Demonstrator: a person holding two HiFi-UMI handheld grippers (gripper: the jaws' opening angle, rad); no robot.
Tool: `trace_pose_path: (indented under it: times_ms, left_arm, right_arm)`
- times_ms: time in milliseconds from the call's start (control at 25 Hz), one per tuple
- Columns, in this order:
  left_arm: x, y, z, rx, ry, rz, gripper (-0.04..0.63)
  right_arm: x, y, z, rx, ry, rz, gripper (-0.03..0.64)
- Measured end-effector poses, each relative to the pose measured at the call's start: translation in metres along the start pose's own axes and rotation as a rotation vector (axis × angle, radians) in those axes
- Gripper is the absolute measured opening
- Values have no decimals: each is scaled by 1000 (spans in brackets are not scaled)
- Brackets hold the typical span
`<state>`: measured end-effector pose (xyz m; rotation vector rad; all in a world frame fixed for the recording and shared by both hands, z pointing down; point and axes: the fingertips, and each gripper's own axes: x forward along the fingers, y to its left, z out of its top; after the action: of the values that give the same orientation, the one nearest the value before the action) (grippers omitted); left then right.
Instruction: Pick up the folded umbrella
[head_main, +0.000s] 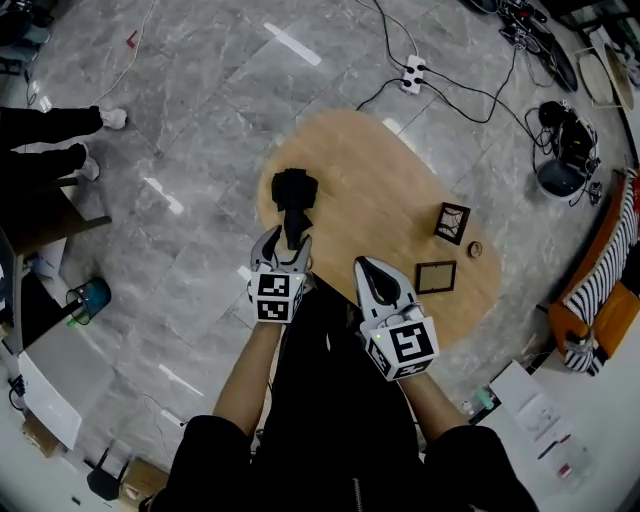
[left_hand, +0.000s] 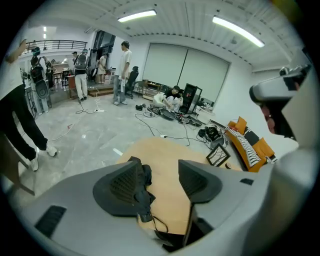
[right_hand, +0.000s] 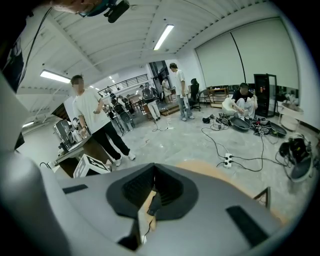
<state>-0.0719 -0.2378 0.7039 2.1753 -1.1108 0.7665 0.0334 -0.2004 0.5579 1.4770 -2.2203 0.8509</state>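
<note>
Umbrella (head_main: 293, 195): folded, black, lay near the table's (head_main: 390, 185) left edge.
Left gripper (head_main: 287, 238): jaws stood apart around its near end, not pressing.
Right gripper (head_main: 364, 265): jaws were together, empty.

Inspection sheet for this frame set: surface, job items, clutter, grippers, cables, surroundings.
Surface: oval wooden table on a grey tiled floor.
Job's things: black folded umbrella lying on the table's left part.
Clutter: upright picture frame, flat picture frame, and a small round object near the table's right end.
Grippers: left gripper has its jaws apart, with the umbrella's near end beside its left pad, not gripped. Right gripper has its jaws together, holding nothing.
Cables: power strip and black cables on the floor beyond the table.
Surroundings: a person's legs at left, a striped cushion at right.
</note>
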Motion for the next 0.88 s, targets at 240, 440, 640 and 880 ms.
trace_pose_path:
  times_ms: [240, 440, 640, 880]
  left_arm:
    - [19, 15, -12, -52, -11, 50, 309]
    - [40, 26, -36, -106, 30, 73, 334]
    - [61, 36, -54, -135, 59, 83, 334]
    - [87, 46, -72, -172, 83, 100, 342]
  right_arm:
    - [4, -7, -10, -10, 18, -7, 11]
    - [8, -11, -20, -12, 34, -9, 11]
    - [15, -18, -29, -24, 47, -33, 11]
    - [28, -25, -25, -19, 32, -49, 11]
